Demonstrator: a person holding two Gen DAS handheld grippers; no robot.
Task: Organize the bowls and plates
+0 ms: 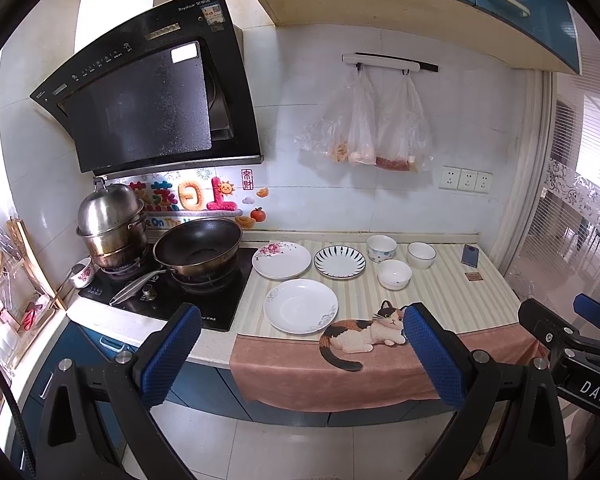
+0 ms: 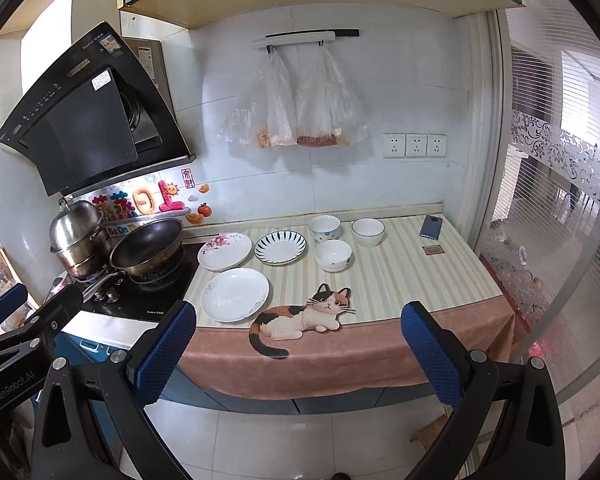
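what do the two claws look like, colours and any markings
Both are black frames with silver bolt heads and two fingers faced in blue dimpled rubber pads. The left claw carries white "GenRobot.AI" lettering on its body, seen from the right wrist view; the right claw shows "DAS" in white from the left wrist view.

Glossy ceramic plates point(image 1: 300, 306) rest on matt striped cloth point(image 1: 440, 296).

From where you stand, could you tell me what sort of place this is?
A home kitchen, most likely: a wok on a stove under a range hood, with plates and bowls on the counter.
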